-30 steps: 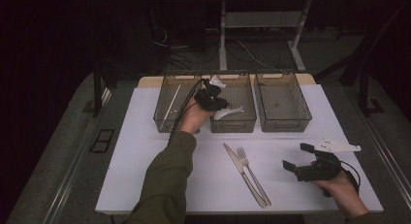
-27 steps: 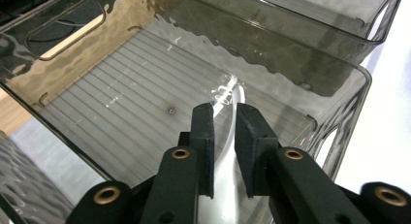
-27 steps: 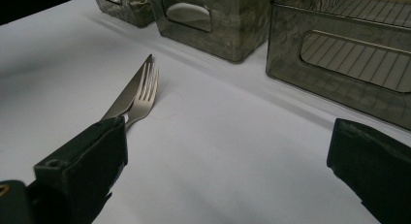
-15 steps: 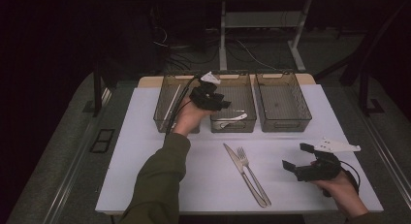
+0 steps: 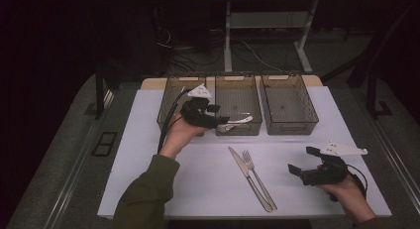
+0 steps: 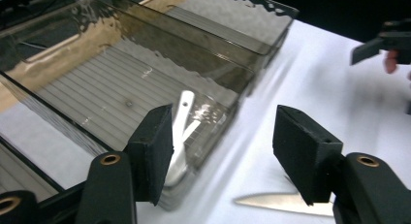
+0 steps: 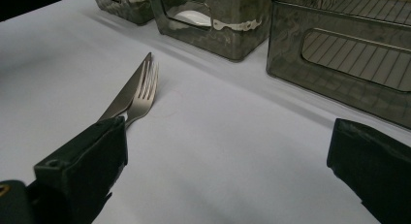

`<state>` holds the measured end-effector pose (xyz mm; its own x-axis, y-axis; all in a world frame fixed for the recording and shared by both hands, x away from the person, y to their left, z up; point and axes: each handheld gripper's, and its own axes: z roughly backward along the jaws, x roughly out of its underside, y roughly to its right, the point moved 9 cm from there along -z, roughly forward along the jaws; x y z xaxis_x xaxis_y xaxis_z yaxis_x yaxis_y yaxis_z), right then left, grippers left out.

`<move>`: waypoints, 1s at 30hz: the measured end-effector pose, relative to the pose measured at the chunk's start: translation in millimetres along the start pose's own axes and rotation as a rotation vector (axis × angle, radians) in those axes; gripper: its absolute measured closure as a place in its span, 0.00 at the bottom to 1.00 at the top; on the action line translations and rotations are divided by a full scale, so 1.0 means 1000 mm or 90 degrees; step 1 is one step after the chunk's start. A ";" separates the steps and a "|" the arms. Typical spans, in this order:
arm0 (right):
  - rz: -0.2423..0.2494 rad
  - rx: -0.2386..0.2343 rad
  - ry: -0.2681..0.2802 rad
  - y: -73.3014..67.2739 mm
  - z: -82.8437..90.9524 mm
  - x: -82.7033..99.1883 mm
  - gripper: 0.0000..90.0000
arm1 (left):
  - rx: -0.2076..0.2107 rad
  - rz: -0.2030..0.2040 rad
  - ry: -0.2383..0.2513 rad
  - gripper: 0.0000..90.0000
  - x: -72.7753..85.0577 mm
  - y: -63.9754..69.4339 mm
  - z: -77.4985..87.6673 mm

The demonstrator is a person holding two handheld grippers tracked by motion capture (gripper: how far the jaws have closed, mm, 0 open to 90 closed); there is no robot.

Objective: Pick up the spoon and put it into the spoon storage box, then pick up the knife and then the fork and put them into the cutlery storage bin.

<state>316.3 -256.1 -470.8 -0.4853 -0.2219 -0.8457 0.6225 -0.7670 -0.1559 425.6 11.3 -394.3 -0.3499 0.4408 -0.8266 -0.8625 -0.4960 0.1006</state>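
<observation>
A white plastic utensil point(image 5: 238, 122) point(image 6: 181, 121) lies in the front end of the middle smoked bin point(image 5: 237, 131). My left gripper point(image 5: 220, 116) point(image 6: 223, 141) hovers at that bin's front left corner. Its jaws have just been opening and stand open with nothing between them. A steel knife point(image 5: 246, 175) point(image 7: 127, 94) and fork point(image 5: 258, 178) point(image 7: 146, 90) lie side by side on the white table, their tips pointing to the bins. The knife blade point(image 6: 278, 203) shows below the left gripper. At the right front, my right gripper point(image 5: 303, 160) point(image 7: 228, 151) is open and empty.
Three smoked plastic bins stand in a row at the back: the left bin point(image 5: 166, 104), the middle one and the right bin point(image 5: 292, 128) point(image 7: 349, 54). The left gripper's cable point(image 5: 168, 121) hangs over the left bin. White table surface point(image 5: 198, 184) spreads in front.
The left gripper let go of the white utensil, which now rests in the middle bin. Its jaws opened and it drew back to the left and toward the person. The right gripper stayed put.
</observation>
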 end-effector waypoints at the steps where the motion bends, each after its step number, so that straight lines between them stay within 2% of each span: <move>1: 0.000 -0.001 0.000 0.000 0.000 0.000 0.01 | -0.002 -0.002 0.000 0.43 0.003 0.001 0.002; 5: -0.003 0.000 -0.003 0.000 0.000 0.001 0.01 | -0.010 -0.005 0.003 0.41 0.018 0.007 0.008; 11: -0.008 -0.013 -0.013 -0.001 0.001 0.000 0.01 | -0.021 0.008 0.019 0.29 0.041 0.015 0.016; 14: -0.011 -0.020 -0.022 -0.002 0.003 -0.002 0.01 | -0.034 0.011 0.018 0.22 0.053 0.017 0.022; 17: -0.013 -0.023 -0.018 -0.004 0.006 -0.004 0.14 | -0.040 0.017 0.025 0.18 0.065 0.021 0.028; 23: -0.016 -0.038 -0.028 -0.007 0.006 -0.003 0.28 | -0.045 0.019 0.026 0.12 0.089 0.030 0.040; 28: -0.015 -0.062 -0.041 -0.013 0.005 -0.003 0.48 | -0.044 0.014 0.025 0.06 0.105 0.035 0.047; 30: -0.014 -0.069 -0.047 -0.015 0.004 -0.003 0.57 | -0.043 0.020 0.023 0.02 0.111 0.038 0.050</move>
<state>305.2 -246.3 -463.9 -0.5410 -0.2533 -0.8020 0.6721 -0.7034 -0.2313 335.7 78.8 -454.2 -0.3617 0.3970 -0.8435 -0.8241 -0.5592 0.0902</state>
